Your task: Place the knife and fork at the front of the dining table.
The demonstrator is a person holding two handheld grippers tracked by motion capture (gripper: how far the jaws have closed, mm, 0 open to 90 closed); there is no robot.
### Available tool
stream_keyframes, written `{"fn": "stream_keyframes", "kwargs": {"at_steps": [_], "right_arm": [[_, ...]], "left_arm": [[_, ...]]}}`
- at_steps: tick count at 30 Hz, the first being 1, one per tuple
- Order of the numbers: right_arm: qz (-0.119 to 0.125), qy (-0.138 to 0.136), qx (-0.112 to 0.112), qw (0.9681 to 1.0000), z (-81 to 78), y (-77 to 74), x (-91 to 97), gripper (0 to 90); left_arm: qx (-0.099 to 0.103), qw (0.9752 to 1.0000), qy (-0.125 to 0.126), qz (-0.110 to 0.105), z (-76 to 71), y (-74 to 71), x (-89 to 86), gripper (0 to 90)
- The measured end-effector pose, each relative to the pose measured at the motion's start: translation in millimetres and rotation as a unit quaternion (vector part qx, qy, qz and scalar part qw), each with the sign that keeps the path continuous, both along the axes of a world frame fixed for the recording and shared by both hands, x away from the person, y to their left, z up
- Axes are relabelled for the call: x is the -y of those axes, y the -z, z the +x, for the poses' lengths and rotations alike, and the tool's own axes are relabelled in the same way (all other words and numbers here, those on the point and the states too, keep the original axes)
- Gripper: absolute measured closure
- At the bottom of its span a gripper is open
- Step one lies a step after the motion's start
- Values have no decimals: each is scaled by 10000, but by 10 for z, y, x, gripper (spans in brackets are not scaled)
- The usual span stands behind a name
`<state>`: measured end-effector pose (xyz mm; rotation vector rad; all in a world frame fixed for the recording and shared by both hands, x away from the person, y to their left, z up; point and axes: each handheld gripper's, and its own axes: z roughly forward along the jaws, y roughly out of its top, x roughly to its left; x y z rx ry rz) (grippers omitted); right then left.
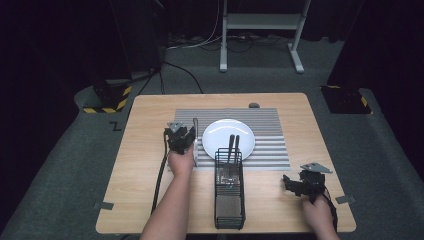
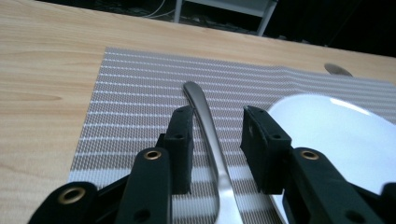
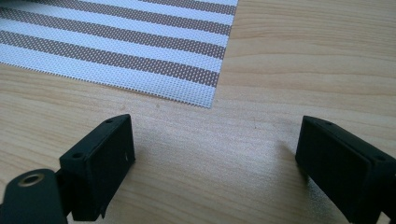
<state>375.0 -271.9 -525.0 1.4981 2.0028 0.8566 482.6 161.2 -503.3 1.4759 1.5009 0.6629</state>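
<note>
L tool [image 2: 217, 140] jaws slightly apart, tilted fwd-down; R tool [image 3: 215, 163] jaws wide, low, level.

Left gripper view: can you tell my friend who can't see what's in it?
A silver utensil handle lies on a striped placemat between the left gripper's two black jaws, which stand apart from it. A white plate sits to the right.
</note>
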Motion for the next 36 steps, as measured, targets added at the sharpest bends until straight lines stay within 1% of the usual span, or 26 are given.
{"fn": "stream_keyframes", "kwargs": {"at_steps": [3, 7, 8, 9, 10, 11, 12, 15, 17, 19, 20, 21, 23, 24, 25, 26, 27, 28, 31, 33, 35, 36], "right_arm": [[-4, -12, 2, 10000, 2, 0, 1, 112], [-6, -19, 3, 10000, 3, 0, -2, 112], [-7, -21, 4, 10000, 3, 0, -2, 112], [-6, -21, 3, 10000, 3, 0, -2, 112], [-6, -22, 3, 10000, 3, 0, -1, 112], [-7, -21, 4, 10000, 3, 0, -2, 112], [-7, -22, 3, 10000, 3, 0, -2, 112], [-5, -21, 3, 10000, 3, 0, -2, 112], [-7, -19, 2, 10000, 3, 0, -2, 112], [-7, -21, 4, 10000, 3, 0, -2, 112], [-6, -21, 4, 10000, 3, 0, -2, 112], [-6, -22, 4, 10000, 3, 0, -2, 112], [-7, -22, 4, 10000, 3, 0, -2, 112], [-7, -21, 3, 10000, 3, 0, -2, 112], [-7, -22, 4, 10000, 3, 0, -2, 112], [-7, -21, 4, 10000, 3, 0, -2, 112], [-7, -21, 5, 10000, 3, 0, -2, 112], [-8, -22, 5, 10000, 3, 0, -2, 112], [-14, -22, -4, 10000, 2, -1, -2, 112], [-13, -23, -3, 10000, 2, -1, -2, 112], [-7, -23, 5, 10000, 3, 0, -2, 112], [-6, -22, 3, 10000, 3, 0, -2, 112]], "left_arm": [[69, 9998, 42, 159, -98, 11, 25, 597], [31, 9998, 54, 198, -222, 34, 14, 514], [9, 9996, 86, 265, -252, 40, 24, 487], [-85, 9993, 118, 348, -275, 42, 42, 468], [-251, 9983, 224, 475, -299, 48, 72, 445], [-389, 9971, 279, 588, -322, 48, 99, 408], [-439, 9964, 302, 653, -348, 50, 118, 389], [-549, 9939, 366, 886, -470, 41, 166, 395], [-619, 9936, 413, 853, -546, 36, 180, 424], [-624, 9933, 428, 879, -605, 42, 189, 431], [-656, 9925, 448, 932, -632, 54, 195, 431], [-711, 9916, 478, 968, -653, 73, 204, 429], [-839, 9885, 491, 1161, -687, 125, 235, 423], [-881, 9874, 495, 1216, -691, 141, 240, 424], [-931, 9870, 477, 1223, -694, 161, 247, 431], [-1018, 9863, 502, 1200, -691, 185, 250, 461], [-1033, 9856, 504, 1244, -693, 194, 254, 503], [-1031, 9851, 505, 1283, -695, 194, 260, 511], [-1061, 9845, 543, 1289, -693, 187, 254, 529], [-1054, 9848, 542, 1267, -695, 188, 247, 535], [-1033, 9852, 528, 1265, -698, 190, 243, 558], [-1035, 9849, 524, 1285, -701, 189, 239, 577]]}}
